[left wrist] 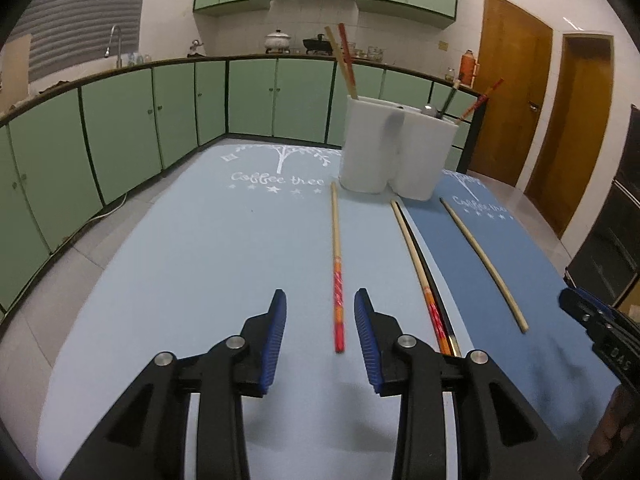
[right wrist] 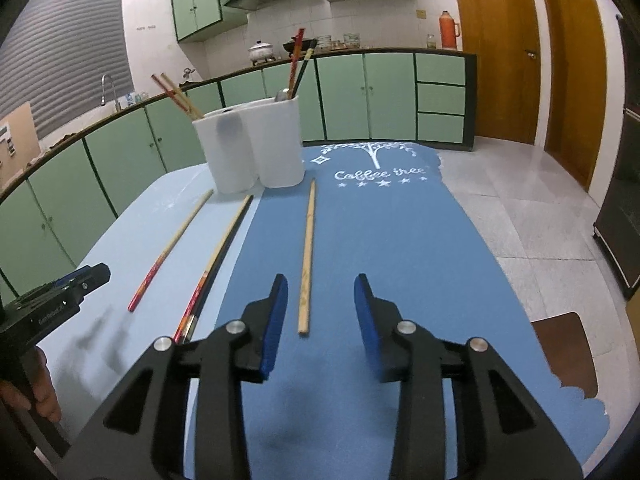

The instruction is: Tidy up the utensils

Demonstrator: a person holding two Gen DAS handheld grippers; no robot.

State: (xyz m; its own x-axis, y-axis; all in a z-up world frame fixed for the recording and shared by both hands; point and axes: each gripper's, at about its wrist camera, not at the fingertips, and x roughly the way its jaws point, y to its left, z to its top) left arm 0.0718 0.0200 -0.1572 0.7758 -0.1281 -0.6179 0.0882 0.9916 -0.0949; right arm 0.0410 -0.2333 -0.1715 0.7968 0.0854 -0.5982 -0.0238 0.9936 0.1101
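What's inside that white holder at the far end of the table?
The white holder has chopsticks standing in it: a red-topped pair on one side, a red one and a dark one with a metal spoon on the other. Its walls hide their lower ends.

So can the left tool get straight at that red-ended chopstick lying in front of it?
Probably yes. The left tool stands open with nothing held, and the red-ended chopstick lies alone on the light blue mat, its near end between the fingertips with nothing across it.
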